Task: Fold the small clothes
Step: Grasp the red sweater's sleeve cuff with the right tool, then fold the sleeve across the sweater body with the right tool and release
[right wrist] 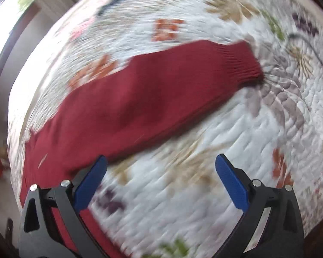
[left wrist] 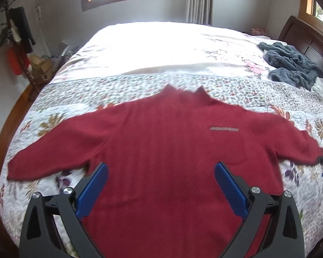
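A red sweater lies spread flat on the quilted bed. Left gripper hovers above it, fingers wide apart. Right gripper, also spread, holds nothing.

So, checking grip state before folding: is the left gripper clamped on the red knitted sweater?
No, the left gripper is open above the red knitted sweater.

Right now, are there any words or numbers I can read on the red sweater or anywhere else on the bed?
Chest label on the red sweater: a thin pale strip that may hold letters, too small and blurred to read.
Flowered quilt: only a flower and leaf pattern, no words.
Tongs, left and right: no markings that can be read.
So nothing here can be read.
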`<state>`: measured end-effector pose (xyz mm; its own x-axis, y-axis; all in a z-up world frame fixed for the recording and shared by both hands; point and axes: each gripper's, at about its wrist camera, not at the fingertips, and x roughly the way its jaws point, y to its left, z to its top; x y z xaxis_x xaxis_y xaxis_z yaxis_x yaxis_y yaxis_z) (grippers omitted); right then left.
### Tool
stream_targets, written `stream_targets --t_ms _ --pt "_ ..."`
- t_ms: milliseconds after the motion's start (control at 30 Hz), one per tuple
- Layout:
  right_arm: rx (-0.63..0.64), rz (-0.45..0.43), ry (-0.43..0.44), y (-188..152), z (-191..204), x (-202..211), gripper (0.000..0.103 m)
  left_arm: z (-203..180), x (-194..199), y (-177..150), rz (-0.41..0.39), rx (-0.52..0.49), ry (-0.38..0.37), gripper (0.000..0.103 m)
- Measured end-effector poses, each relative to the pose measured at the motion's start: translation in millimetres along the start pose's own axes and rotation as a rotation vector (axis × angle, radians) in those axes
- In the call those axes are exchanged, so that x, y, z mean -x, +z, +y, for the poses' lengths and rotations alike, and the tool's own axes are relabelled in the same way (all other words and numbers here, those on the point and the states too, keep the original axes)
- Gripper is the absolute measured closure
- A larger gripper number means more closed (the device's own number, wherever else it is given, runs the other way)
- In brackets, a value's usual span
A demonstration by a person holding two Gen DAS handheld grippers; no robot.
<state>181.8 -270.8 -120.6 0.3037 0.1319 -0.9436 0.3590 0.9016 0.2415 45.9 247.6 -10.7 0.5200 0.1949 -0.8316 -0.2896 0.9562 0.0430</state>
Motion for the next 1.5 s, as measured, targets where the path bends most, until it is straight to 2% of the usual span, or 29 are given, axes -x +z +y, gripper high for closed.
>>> stream_targets --t_ms 67,133,300,333,367,433,467,500,533,567,600,767,900,1100,1267,1500 --pt "-0.053 0.019 -0.006 21.1 -24.9 -16.0 0.004 -11.7 -10.3 9.3 0.004 0.001 -0.007 0.004" --pt "-0.099 0.05 0.027 36.1 -41.3 -30.6 0.004 -20.9 -18.4 15.7 0.007 0.006 -0.015 0.004" --pt "-0.159 0.029 0.056 58.2 -60.2 -46.1 0.006 -34.0 -27.0 22.0 0.0 -0.011 -0.01 0.004" --pt "-0.158 0.015 0.043 62.8 -60.9 -46.6 0.013 -35.0 -27.3 22.4 -0.002 -0.017 -0.009 0.004" --pt "-0.156 0.002 0.024 67.0 -61.7 -46.6 0.028 -35.9 -27.8 21.5 -0.004 -0.026 -0.009 0.004" --pt "-0.154 -0.017 0.007 75.4 -63.5 -46.5 0.046 -36.2 -29.6 19.0 -0.007 -0.042 0.002 0.004" --pt "-0.161 -0.019 0.024 79.4 -65.9 -46.8 0.057 -35.6 -30.6 18.6 -0.006 -0.045 0.007 0.004" --pt "-0.17 -0.019 0.037 82.0 -67.8 -46.4 0.061 -33.8 -31.7 17.8 -0.003 -0.046 0.009 0.004" --pt "-0.175 -0.021 0.049 83.7 -68.4 -44.6 0.071 -31.8 -32.8 17.2 0.001 -0.042 0.011 0.004" --pt "-0.173 -0.027 0.071 84.3 -67.6 -42.6 0.086 -28.4 -34.9 16.5 0.009 -0.033 0.014 0.004" --pt "-0.17 -0.032 0.102 84.5 -65.4 -39.6 0.088 -24.5 -37.2 16.0 0.019 -0.021 0.017 0.004" --pt "-0.102 -0.069 0.094 79.8 -38.9 -26.8 0.091 -3.9 -48.4 12.5 0.065 0.04 0.0 0.004" --pt "-0.046 -0.091 0.147 69.5 -10.2 -12.1 0.092 9.7 -59.2 8.7 0.109 0.055 0.012 0.005" --pt "0.116 -0.09 0.224 43.9 64.4 8.7 0.092 22.4 -64.0 0.7 0.137 0.058 0.026 0.005" --pt "0.277 -0.087 0.254 12.6 137.2 16.8 0.092 32.1 -60.8 -6.7 0.144 0.067 0.02 0.004" --pt "0.475 -0.087 0.197 -31.6 218.3 7.1 0.092 48.0 -58.0 -13.3 0.149 0.092 0.012 0.004"
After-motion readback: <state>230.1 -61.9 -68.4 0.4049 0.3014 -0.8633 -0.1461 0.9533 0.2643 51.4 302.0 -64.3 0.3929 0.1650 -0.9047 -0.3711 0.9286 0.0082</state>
